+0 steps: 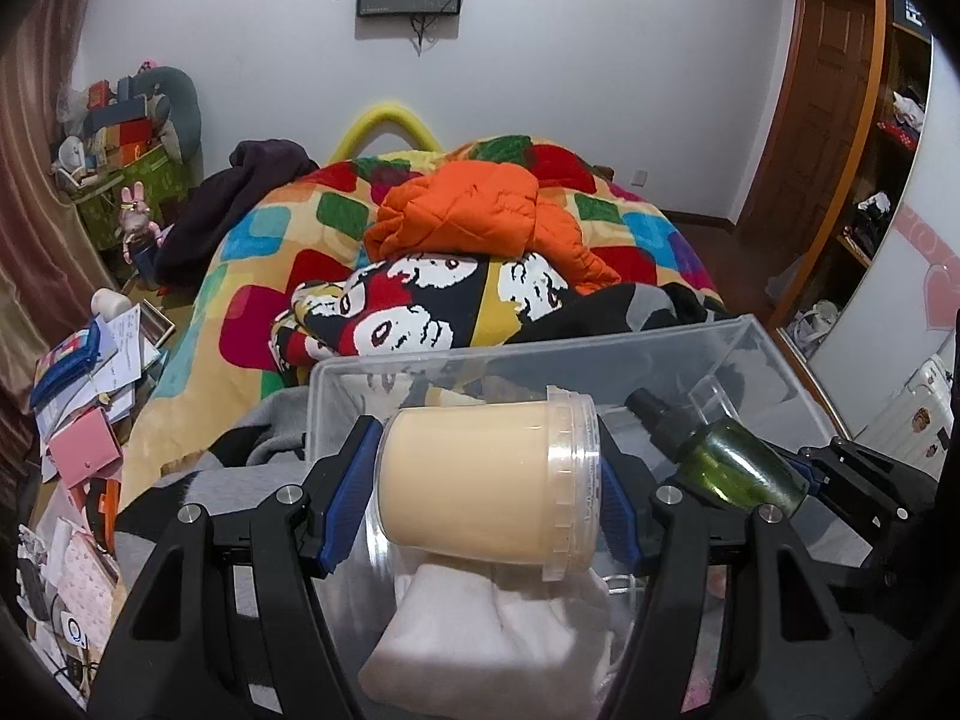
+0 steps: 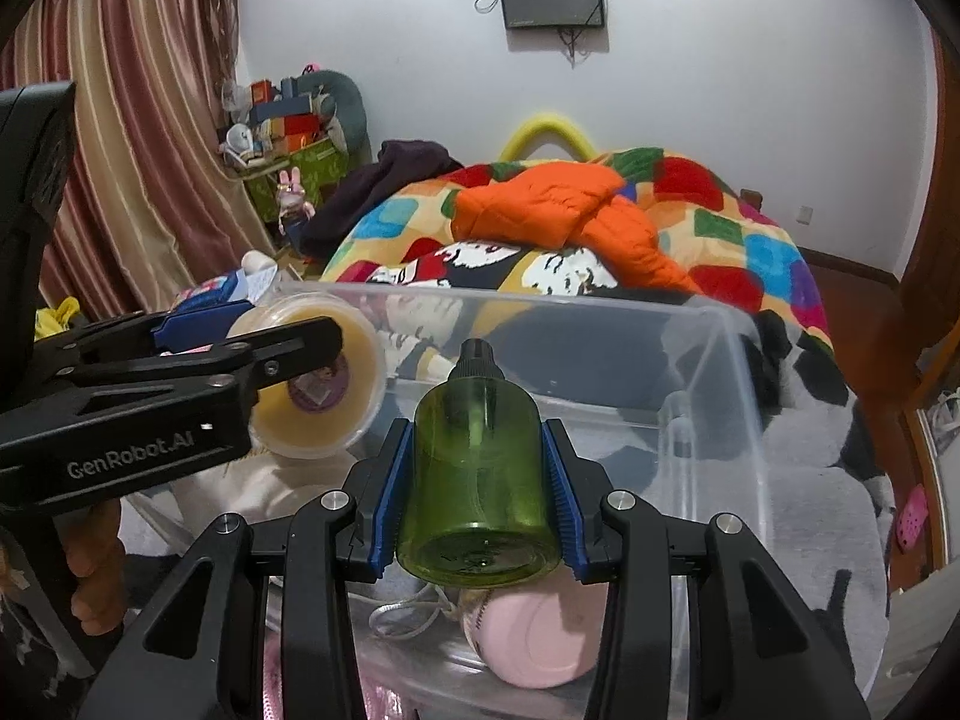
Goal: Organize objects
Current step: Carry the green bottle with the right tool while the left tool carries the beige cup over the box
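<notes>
My left gripper [image 1: 489, 480] is shut on a cream-filled clear jar [image 1: 486, 480], held sideways over the clear plastic bin [image 1: 420, 363]. The jar also shows in the right wrist view [image 2: 336, 396]. My right gripper [image 2: 480, 480] is shut on a green spray bottle [image 2: 477, 480] with a black nozzle, held over the same bin [image 2: 720, 396]; the bottle also shows in the left wrist view [image 1: 738, 468]. In the bin lie a white cloth [image 1: 492, 642] and a pink round object [image 2: 534, 642] with a white cord.
The bin sits on a bed covered by a colourful quilt [image 1: 270, 240], an orange jacket [image 1: 474, 210] and a face-print blanket [image 1: 408, 312]. Papers and boxes [image 1: 90, 372] clutter the floor at left. A wardrobe [image 1: 840, 120] stands at right.
</notes>
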`<state>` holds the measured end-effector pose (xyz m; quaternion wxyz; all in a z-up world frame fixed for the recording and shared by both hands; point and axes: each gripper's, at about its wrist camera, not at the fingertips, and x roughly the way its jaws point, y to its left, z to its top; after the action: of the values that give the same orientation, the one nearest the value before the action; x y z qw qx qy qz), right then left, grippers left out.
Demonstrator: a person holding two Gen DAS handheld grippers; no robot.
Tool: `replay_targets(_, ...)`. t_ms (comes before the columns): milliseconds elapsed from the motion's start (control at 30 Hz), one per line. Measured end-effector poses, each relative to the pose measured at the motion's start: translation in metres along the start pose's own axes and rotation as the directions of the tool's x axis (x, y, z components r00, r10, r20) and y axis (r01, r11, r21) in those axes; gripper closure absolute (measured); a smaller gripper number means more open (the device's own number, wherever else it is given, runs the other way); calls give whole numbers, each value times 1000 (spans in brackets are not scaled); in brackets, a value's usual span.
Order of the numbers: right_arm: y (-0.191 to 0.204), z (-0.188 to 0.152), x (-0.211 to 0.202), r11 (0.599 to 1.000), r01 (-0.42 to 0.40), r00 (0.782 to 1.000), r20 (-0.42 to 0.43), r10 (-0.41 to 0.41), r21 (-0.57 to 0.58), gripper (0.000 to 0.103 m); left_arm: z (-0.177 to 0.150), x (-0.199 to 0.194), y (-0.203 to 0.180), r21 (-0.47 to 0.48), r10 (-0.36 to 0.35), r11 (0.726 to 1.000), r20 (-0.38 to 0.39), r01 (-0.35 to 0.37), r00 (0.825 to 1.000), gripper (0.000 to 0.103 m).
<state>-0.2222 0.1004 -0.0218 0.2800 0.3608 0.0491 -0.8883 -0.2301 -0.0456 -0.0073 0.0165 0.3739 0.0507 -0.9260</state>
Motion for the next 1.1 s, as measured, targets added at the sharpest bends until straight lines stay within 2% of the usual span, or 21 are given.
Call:
replay_targets(367, 8, -5, 15, 1000, -9, 999, -43, 8, -29, 64, -4, 10, -5, 38, 17, 999, -28, -16, 999, 38)
replay_targets(800, 14, -3, 19, 999, 12, 998, -60, -15, -48, 64, -3, 20, 0, 3, 5, 1000, -108, -5, 994, 38)
replay_targets(867, 15, -4, 20, 998, 21, 998, -60, -24, -54, 64, -2, 17, 0, 6, 23, 1000, -87, -22, 996, 36)
replay_targets(900, 16, -4, 20, 998, 27, 998, -59, -30, -59, 64, -2, 17, -1, 13, 26, 1000, -86, -25, 996, 31)
replay_targets(933, 16, -4, 20, 998, 31, 998, -57, -35, -62, 64, -2, 17, -1, 18, 26, 1000, -86, -24, 996, 30)
replay_targets(1100, 17, -4, 19, 997, 36, 997, -59, -39, -62, 64, -3, 15, -3, 32, 34, 999, -85, -31, 996, 30)
